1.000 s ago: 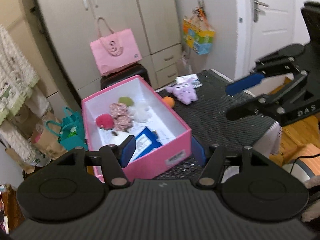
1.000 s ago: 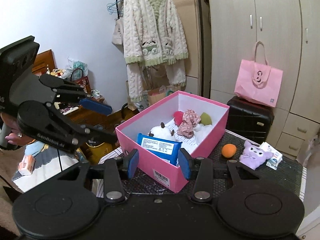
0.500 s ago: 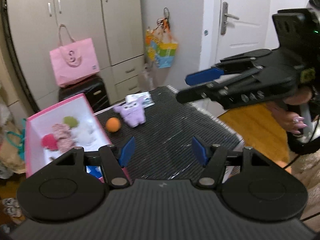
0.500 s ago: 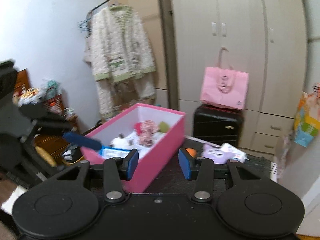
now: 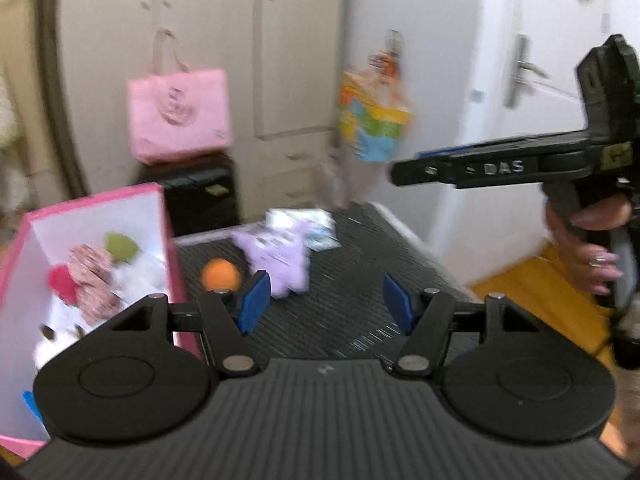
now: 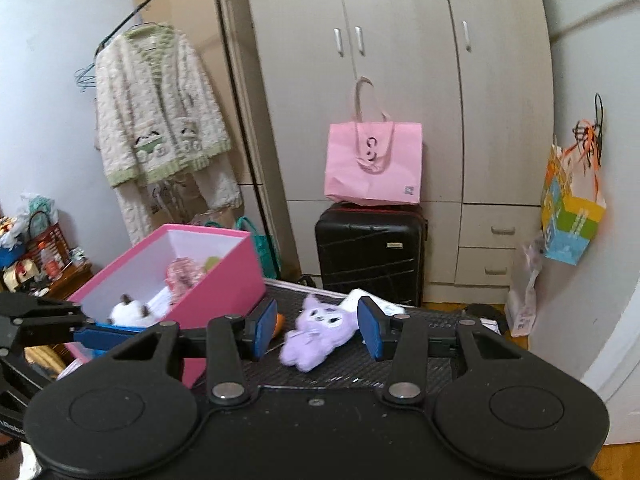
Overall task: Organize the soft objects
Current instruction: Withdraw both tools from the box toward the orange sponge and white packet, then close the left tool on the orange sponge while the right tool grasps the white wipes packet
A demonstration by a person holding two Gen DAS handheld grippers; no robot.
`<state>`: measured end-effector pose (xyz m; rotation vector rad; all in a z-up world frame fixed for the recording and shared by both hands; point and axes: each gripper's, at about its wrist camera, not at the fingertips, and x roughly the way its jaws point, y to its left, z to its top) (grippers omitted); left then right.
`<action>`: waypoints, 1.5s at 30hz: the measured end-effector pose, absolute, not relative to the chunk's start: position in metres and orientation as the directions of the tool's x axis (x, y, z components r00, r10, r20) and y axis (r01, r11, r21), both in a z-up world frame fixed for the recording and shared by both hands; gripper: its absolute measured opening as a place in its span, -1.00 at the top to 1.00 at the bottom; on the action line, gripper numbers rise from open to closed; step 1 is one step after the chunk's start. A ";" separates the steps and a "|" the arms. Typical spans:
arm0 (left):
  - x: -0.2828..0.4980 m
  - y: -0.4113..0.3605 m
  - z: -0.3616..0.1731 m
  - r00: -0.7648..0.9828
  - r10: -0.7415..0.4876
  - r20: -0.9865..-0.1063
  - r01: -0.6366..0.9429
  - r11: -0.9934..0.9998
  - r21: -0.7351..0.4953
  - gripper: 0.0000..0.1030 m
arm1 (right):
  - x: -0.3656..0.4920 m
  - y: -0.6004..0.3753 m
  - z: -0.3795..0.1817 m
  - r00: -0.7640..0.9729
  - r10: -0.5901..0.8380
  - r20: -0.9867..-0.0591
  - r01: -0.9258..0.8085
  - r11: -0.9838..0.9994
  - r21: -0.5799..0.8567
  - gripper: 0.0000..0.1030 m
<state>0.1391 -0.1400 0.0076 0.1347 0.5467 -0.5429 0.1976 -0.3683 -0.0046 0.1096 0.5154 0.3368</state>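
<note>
Across dark tabletop [image 6: 400,364], swung off pink box [image 6: 224,280] toward purple plush [image 6: 320,330] at twelve o'clock, orange ball [image 5: 220,274] beside; right gripper [image 6: 316,330] and left gripper [image 5: 324,306] jaws open, empty.

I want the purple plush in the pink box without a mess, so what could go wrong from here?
1. The purple plush lies against the white packet, so a grab by the open right gripper may catch or drag the packet too.
2. The orange ball sits loose beside the plush, near the pink box; a nudge could roll it off the black mat.
3. The empty left gripper is close by, so both grippers might collide.
</note>
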 end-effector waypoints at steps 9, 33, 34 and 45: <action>0.180 -0.171 -0.031 0.837 -0.224 -0.499 0.305 0.948 0.086 -0.13 | 0.275 -0.386 -0.049 0.771 0.357 -0.528 -0.321 0.933 0.163 0.02; 0.263 -0.193 -0.088 0.813 -0.019 -0.582 0.143 0.975 0.168 0.19 | 0.354 -0.372 -0.127 0.632 0.449 -0.632 -0.692 0.693 -0.200 -0.03; 0.264 -0.193 -0.090 0.811 -0.017 -0.585 0.143 0.975 0.170 0.19 | 0.355 -0.371 -0.127 0.629 0.450 -0.634 -0.700 0.684 -0.208 -0.11; 0.265 -0.210 -0.111 0.822 0.062 -0.567 0.136 0.944 0.301 0.03 | 0.374 -0.373 -0.141 0.605 0.514 -0.607 -0.695 0.714 -0.087 -0.15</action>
